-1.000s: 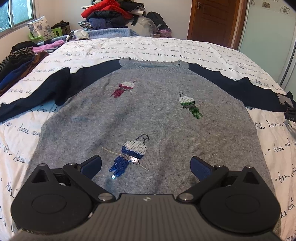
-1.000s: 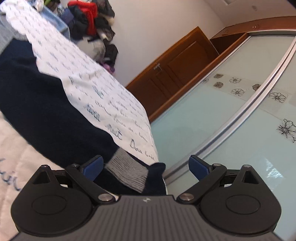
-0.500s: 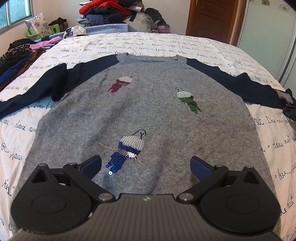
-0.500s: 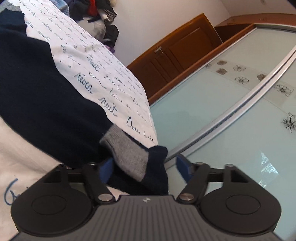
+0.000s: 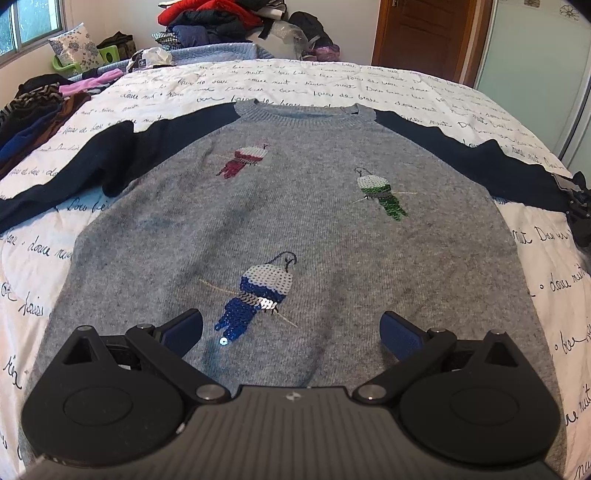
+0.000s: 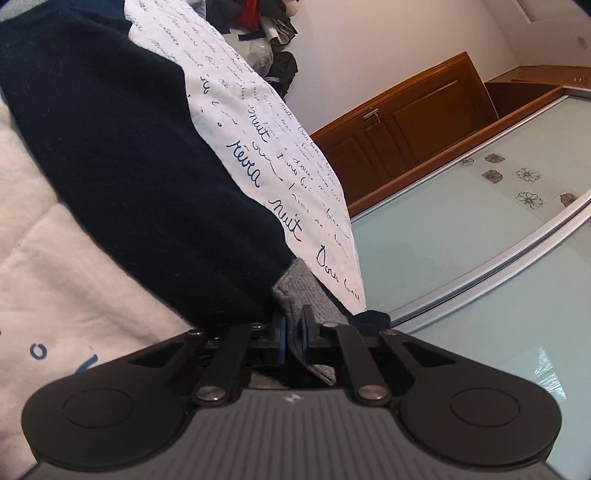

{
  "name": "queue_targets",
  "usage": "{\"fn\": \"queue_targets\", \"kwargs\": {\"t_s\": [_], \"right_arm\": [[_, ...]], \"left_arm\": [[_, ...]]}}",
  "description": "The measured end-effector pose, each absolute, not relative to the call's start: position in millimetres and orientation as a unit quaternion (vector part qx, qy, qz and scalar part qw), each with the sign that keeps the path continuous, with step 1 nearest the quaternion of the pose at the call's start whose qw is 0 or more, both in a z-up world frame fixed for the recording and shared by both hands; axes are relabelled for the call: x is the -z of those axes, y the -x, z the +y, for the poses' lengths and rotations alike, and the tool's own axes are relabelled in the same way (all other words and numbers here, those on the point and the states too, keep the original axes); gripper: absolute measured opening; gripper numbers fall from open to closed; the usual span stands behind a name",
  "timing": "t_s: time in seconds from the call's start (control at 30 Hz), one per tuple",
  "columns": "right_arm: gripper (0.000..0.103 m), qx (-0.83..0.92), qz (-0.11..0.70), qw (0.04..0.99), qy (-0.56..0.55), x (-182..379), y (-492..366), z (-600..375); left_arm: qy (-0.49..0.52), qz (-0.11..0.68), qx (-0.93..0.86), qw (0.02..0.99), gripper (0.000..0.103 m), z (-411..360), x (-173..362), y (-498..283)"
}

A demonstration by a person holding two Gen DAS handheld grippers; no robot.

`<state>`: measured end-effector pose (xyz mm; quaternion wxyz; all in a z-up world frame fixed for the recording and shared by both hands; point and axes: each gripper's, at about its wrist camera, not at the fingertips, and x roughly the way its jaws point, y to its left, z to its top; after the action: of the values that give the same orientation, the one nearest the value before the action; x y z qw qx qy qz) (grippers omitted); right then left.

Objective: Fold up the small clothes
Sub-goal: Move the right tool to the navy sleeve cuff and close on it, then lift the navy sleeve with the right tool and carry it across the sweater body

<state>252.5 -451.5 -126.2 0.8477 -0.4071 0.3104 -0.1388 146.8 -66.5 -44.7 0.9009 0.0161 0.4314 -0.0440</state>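
A grey sweater [image 5: 288,221] with navy sleeves and three sequin birds lies flat, face up, on the bed. My left gripper [image 5: 291,328] is open and empty, hovering over the sweater's lower hem. My right gripper [image 6: 291,328] is shut on the grey cuff [image 6: 306,295] of the right navy sleeve [image 6: 129,155] at the bed's right edge. It also shows at the far right of the left wrist view [image 5: 578,206]. The left sleeve [image 5: 74,173] lies spread out to the left.
The bed has a white quilt with blue script [image 5: 332,81]. Piles of clothes lie along its left edge [image 5: 33,114] and beyond its far end [image 5: 229,18]. A wooden door [image 6: 406,125] and glass wardrobe doors [image 6: 480,240] stand right of the bed.
My right gripper has closed from open onto the sleeve cuff. My left gripper stayed open and shifted slightly over the hem.
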Motion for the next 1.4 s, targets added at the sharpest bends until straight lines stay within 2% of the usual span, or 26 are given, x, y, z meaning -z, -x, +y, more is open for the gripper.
{"fn": "queue_targets", "kwargs": {"t_s": [0.13,0.23,0.57,0.83,1.0,1.4], "right_arm": [[0.005,0.139,0.306,0.858,0.389,121,-249,-451],[0.005,0.140,0.299,0.884,0.332,109,-244,-452],[0.005,0.102,0.266,0.957,0.052,63,-235,-466],[0.005,0.041,0.251,0.955,-0.154,59,-243,-462],[0.005,0.014,0.239,0.946,-0.218,55,-251,-456],[0.005,-0.034,0.227,0.931,-0.283,48,-255,-419]], "left_arm": [[-0.012,0.434,0.047,0.900,0.101,-65,47,-146],[-0.013,0.432,0.047,0.901,0.101,-65,46,-146],[-0.003,0.429,0.043,0.902,0.101,-57,41,-147],[0.000,0.425,0.037,0.904,0.101,-46,39,-144],[0.005,0.422,0.040,0.906,0.101,-44,39,-143],[0.015,0.420,0.037,0.907,0.101,-37,40,-142]]}}
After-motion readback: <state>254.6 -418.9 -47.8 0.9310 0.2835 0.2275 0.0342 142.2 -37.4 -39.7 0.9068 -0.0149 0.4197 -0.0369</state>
